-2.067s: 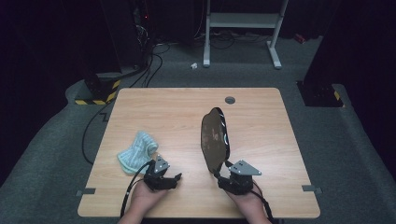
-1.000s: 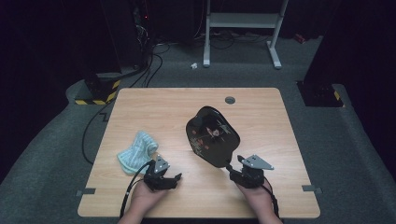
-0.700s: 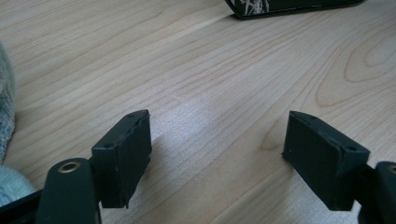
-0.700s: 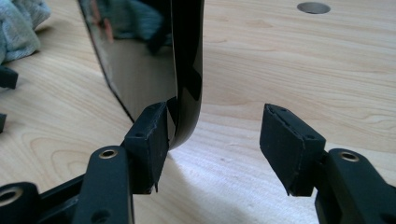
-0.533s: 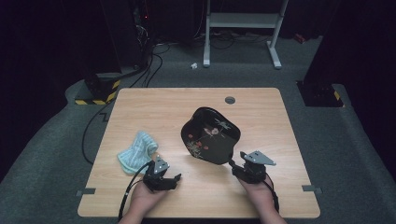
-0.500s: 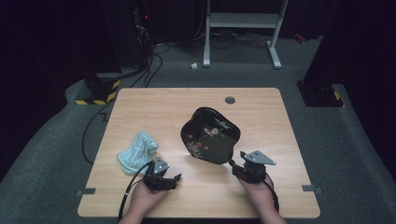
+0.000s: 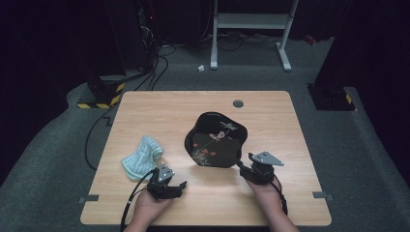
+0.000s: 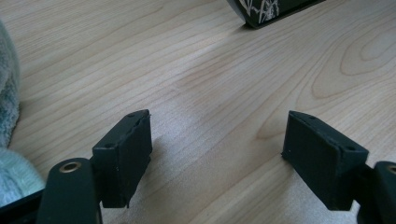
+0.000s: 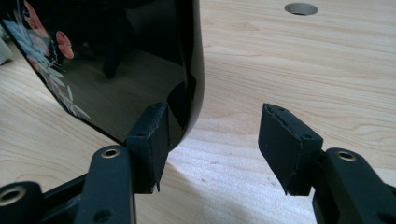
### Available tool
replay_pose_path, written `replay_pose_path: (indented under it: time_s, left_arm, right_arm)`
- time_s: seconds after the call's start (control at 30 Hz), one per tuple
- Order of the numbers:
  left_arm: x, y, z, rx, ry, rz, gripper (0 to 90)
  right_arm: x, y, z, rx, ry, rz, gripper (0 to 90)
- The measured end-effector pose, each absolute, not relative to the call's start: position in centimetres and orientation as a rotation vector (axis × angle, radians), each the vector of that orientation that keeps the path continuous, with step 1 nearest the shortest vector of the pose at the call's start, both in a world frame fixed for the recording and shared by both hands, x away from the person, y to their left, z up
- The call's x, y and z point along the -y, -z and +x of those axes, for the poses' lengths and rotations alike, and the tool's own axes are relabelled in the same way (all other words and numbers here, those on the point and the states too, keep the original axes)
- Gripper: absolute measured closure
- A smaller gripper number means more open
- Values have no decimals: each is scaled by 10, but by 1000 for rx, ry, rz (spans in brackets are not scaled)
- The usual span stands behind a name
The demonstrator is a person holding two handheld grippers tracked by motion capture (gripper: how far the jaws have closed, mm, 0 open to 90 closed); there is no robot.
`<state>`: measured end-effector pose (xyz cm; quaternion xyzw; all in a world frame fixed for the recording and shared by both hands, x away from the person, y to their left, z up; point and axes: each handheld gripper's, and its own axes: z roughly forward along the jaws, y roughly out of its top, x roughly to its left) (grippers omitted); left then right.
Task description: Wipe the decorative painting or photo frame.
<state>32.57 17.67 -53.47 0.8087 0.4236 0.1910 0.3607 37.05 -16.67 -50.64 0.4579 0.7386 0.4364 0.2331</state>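
while the left gripper (image 7: 180, 185) is rested open-fingered on the tabletop (image 7: 145, 111), the black tray's (image 7: 215, 140) rim is bracketed, unclamped, by the right gripper's (image 9: 210, 144) parted fingers.

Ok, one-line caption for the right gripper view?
Open right hand-held gripper at the rim of a black lacquer tray with painted flowers, tilted above the wooden table.

One table (image 7: 145, 111), bearing one black tray (image 7: 215, 140) and one cloth (image 7: 141, 157); two grippers, left (image 7: 180, 184) and right (image 7: 240, 166); two hands.
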Motion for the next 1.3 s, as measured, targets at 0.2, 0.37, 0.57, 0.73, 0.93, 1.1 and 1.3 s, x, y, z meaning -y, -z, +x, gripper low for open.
replay_pose_path:
  time_s: [0.2, 0.37, 0.57, 0.73, 0.93, 1.1, 1.3]
  left_arm:
    - [-177, 535, 324, -1094, -496, 2086, 236]
    - [-177, 535, 324, -1095, -495, 2086, 237]
    - [-177, 535, 324, -1095, -495, 2085, 236]
    - [-177, 535, 325, -1095, -495, 2084, 236]
    - [-176, 535, 328, -1085, -487, 2087, 235]
    - [-175, 535, 333, -1082, -486, 2090, 234]
    - [-175, 534, 335, -1072, -482, 2094, 235]
  right_arm:
    - [163, 507, 374, -2029, -1196, 1253, 456]
    - [160, 508, 376, -2034, -1194, 1254, 460]
    - [160, 508, 375, -2037, -1193, 1244, 464]
    - [161, 506, 372, -2039, -1204, 1239, 459]
    - [168, 498, 363, -2030, -1236, 1212, 396]
    - [198, 499, 358, -2013, -1208, 1235, 302]
    - [251, 513, 367, -2034, -1057, 1390, 229]
